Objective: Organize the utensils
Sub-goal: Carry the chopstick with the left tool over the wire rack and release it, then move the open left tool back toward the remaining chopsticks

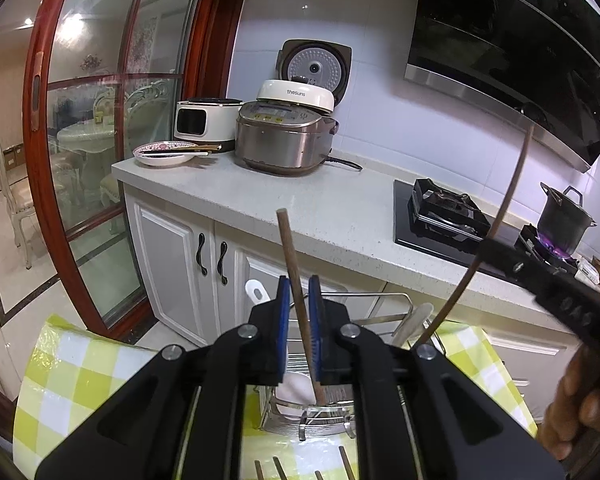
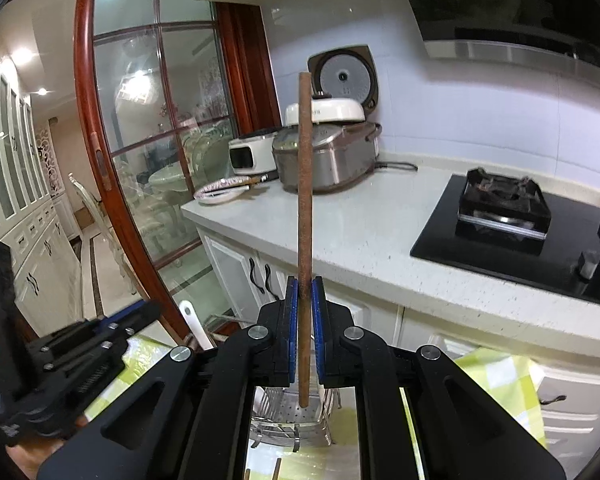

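My left gripper (image 1: 299, 280) stands slightly open around a brown chopstick (image 1: 296, 276). The stick leans on the right blue pad with a gap at the left pad, and its lower end is down in the metal utensil rack (image 1: 340, 420) on the table. My right gripper (image 2: 305, 280) is shut on a second brown chopstick (image 2: 304, 184), held upright with its lower end just above the rack's perforated compartment (image 2: 288, 410). White spoon handles (image 1: 256, 290) stick out of the rack. More chopsticks (image 1: 278, 468) lie on the cloth in front of it.
The rack sits on a green-and-white checked tablecloth (image 1: 80, 364). Behind it is a white counter (image 1: 300, 208) with two rice cookers (image 1: 288, 136), a plate with chopsticks (image 1: 166, 152), and a black hob (image 1: 440, 220) where a pot (image 1: 564, 216) sits over a flame. A glass door (image 1: 100, 140) stands at left.
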`<state>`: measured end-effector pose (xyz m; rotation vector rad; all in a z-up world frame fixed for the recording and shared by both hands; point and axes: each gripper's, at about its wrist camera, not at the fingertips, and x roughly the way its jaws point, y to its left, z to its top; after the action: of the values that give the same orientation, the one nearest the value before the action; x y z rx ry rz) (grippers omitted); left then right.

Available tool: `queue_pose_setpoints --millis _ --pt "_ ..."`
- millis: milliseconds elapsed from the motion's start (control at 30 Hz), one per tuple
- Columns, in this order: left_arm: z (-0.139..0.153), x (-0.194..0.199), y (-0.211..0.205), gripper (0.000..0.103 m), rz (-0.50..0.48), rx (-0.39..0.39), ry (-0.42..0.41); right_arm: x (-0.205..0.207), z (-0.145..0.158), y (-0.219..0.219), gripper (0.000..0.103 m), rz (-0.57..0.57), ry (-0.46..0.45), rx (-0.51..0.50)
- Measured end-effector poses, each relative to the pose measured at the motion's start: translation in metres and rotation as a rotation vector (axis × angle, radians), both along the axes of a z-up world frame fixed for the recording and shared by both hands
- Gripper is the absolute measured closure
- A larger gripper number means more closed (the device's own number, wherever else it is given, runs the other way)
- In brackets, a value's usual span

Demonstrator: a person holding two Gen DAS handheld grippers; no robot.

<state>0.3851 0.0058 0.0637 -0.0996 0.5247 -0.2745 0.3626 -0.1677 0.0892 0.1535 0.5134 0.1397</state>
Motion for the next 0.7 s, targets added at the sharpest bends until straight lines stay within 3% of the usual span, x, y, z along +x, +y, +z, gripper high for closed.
queue_pose_setpoints --millis 67,133,400,433,567,700 --pt "0.0 -0.002 0.001 0.076 0.0 -0.004 -0.002 0.004 -0.009 0.001 0.093 0.003 0.02 -0.004" --pt "0.002 -0.004 0.003 0.068 0.003 -0.007 -0.01 0.007 -0.018 0.002 0.093 0.003 0.042 -0.006" --pt "0.003 -0.017 0.012 0.062 0.019 -0.013 -0.015 0.006 -0.04 -0.004 0.091 -0.032 0.1 -0.033" --pt "0.003 -0.02 0.014 0.062 0.022 -0.017 -0.014 0.005 -0.042 -0.006 0.087 -0.039 0.106 -0.036" --pt "0.003 -0.034 0.021 0.062 0.03 -0.021 -0.018 -0.008 -0.045 -0.015 0.048 -0.078 0.079 -0.058" --pt "-0.001 -0.051 0.03 0.06 0.042 -0.024 -0.015 -0.024 -0.05 -0.03 0.046 -0.105 0.081 -0.051"
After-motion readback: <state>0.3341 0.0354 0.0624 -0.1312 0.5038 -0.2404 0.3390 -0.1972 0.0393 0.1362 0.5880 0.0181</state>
